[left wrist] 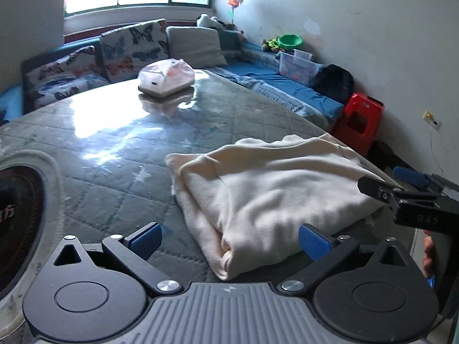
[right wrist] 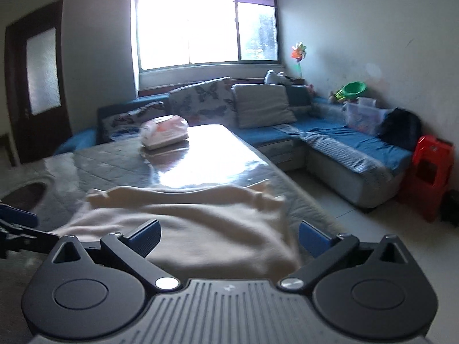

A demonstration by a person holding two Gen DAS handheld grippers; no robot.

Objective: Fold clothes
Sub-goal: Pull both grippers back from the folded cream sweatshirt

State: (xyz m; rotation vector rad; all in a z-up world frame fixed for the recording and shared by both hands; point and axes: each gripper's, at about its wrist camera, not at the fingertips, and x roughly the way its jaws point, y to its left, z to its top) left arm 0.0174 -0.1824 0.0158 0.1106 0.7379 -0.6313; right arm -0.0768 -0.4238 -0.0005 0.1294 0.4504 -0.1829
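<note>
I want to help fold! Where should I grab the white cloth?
Grab the cloth at its near corner, where the folded layers bunch into a thick edge. Come in low from the near side with open jaws, so they close over all layers at once.

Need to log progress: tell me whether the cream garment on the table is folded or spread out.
Folded. The cream garment lies as a compact bundle on the table, with doubled layers and a rounded fold edge at its near corner; both tongs are open.
</note>
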